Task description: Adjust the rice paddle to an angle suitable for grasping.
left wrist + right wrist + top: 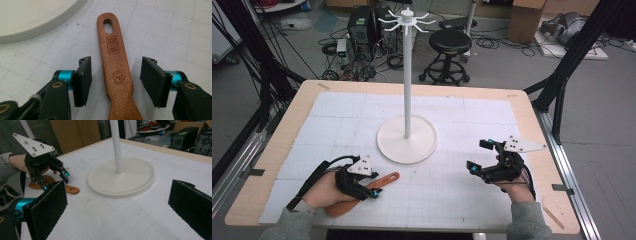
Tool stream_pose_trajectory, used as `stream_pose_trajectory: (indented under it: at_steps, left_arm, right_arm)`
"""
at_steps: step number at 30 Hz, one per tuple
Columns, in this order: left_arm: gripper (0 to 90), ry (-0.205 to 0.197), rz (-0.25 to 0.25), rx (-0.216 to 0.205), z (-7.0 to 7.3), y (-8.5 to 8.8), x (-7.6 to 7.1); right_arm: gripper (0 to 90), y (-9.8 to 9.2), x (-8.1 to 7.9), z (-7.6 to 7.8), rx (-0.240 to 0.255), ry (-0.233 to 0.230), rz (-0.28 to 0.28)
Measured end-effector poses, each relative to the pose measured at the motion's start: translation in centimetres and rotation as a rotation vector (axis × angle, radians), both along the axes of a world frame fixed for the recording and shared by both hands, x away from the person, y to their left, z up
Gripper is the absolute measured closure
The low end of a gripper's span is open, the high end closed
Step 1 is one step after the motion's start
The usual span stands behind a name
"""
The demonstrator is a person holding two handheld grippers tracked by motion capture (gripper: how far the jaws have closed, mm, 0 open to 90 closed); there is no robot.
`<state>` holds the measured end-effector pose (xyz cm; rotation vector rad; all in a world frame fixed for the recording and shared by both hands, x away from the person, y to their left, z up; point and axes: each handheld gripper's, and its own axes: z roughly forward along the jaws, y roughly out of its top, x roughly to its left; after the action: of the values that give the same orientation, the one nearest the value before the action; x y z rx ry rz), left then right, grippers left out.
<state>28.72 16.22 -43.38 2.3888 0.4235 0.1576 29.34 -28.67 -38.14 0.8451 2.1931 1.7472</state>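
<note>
While the left gripper [115, 82] straddles the handle of the wooden spatula [115, 72], its two black pads stand clear of the wood on either side, a visible gap at each edge; jaws spread, not pinching. Handle runs straight up between them in the left gripper view, hanging slot at the far end, a stamped mark and a round "Ag" mark on the face. Spatula lies flat on the white gridded mat [175, 37].

High view: same gripper [373, 190] sits at the near left of the mat, angled toward the middle, over the spatula [384, 180]. Slotted end of the handle points toward the round white base of the stand [407, 139] and stops near its rim, not touching. Broad end of the spatula lies under the person's left hand [324, 192].

Right gripper [477, 156]: jaws spread wide, nothing between them; right gripper view shows bare mat between the two pads. It is held at the near right of the mat, well apart from the spatula, pointing toward the stand.

Stand: thin white pole rising from the base at mid-table, with a ring of hooks [407, 20] on top. Wooden table edge [277, 140] frames the mat.
</note>
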Motion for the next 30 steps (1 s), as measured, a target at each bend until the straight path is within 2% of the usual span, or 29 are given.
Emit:
stream_pose_trajectory:
  at_steps: [1,12,21,25,26,28,30]
  left_arm:
    - [50.5,0.000,0.000,0.000,0.0,0.0,0.0]
    - [62.8,0.007,0.003,-0.003,0.1,0.2,0.2]
    - [64.5,0.018,0.025,-0.015,0.1,0.2,0.2]
    - [65.1,0.016,0.040,-0.005,0.5,0.6,0.3]
    - [65.1,0.012,0.050,-0.018,0.6,0.8,0.3]
    - [65.1,0.008,0.068,-0.080,1.4,1.4,0.2]
    - [65.1,0.005,0.075,-0.114,1.8,1.8,0.2]
  right_arm:
    - [1.0,0.0,0.0,0.0,0.001,0.001,0.000]
    - [1.0,0.0,0.0,0.0,0.000,0.003,0.000]
    - [1.0,0.0,0.0,0.0,0.001,0.003,0.001]
    - [1.0,-0.1,-0.1,0.0,0.006,0.000,-0.001]
    - [1.0,-0.1,-0.1,0.0,0.005,0.001,-0.001]
    - [1.0,-0.2,0.0,0.0,0.006,-0.006,-0.003]
    - [1.0,-0.2,-0.1,0.0,0.005,-0.002,-0.002]
